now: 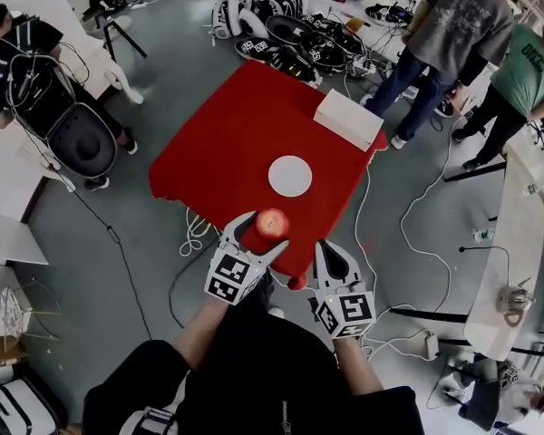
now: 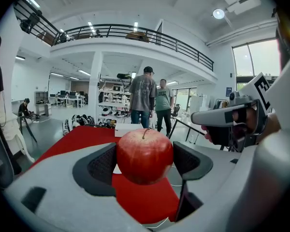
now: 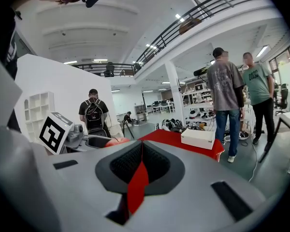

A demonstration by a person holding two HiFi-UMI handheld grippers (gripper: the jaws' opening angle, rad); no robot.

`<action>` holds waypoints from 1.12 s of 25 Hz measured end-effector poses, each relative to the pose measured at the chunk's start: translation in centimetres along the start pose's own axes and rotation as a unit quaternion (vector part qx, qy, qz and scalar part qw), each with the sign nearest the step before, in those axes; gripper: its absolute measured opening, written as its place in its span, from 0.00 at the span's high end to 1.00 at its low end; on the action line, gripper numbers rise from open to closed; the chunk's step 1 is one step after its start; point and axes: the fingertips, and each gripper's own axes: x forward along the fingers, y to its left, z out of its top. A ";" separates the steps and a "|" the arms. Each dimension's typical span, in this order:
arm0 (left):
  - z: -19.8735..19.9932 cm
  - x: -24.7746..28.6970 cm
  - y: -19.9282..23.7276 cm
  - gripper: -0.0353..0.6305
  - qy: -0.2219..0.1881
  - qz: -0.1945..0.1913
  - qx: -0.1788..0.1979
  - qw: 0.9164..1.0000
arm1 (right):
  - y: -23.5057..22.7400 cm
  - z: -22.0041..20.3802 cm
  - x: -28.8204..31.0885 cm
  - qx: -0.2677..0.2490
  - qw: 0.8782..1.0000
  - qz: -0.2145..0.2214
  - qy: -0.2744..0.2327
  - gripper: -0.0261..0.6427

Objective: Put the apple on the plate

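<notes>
A red apple (image 1: 272, 224) (image 2: 144, 155) is held in the air above the near edge of the red table (image 1: 227, 143), with my left gripper (image 1: 262, 231) (image 2: 145, 161) shut on it, one pad on each side. The white round plate (image 1: 290, 176) lies flat in the middle of the table, a little beyond the apple. My right gripper (image 1: 331, 251) (image 3: 141, 159) is shut and holds nothing; it hovers to the right of the apple at the table's near corner. In the right gripper view a bit of the apple (image 3: 117, 141) shows at the left.
A white box (image 1: 348, 119) (image 3: 198, 137) lies at the table's far right edge. Two people (image 1: 458, 25) stand beyond the right corner, another person (image 1: 23, 53) at the left. Cables (image 1: 381, 243) and gear (image 1: 290, 34) lie on the floor around the table.
</notes>
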 end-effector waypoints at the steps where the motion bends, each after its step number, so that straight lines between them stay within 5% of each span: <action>1: 0.7 1.0 0.8 0.39 -0.001 -0.003 0.002 1.000 | -0.6 0.6 1.1 0.001 1.000 -0.003 0.001 0.94; 16: 6.7 10.6 13.6 0.39 -0.001 -0.043 0.037 0.998 | -5.6 4.7 15.2 0.020 0.999 -0.048 0.012 0.94; 28: 7.3 14.2 12.8 0.39 -0.012 -0.053 0.036 0.998 | -8.4 4.7 15.8 0.025 0.998 -0.049 0.023 0.94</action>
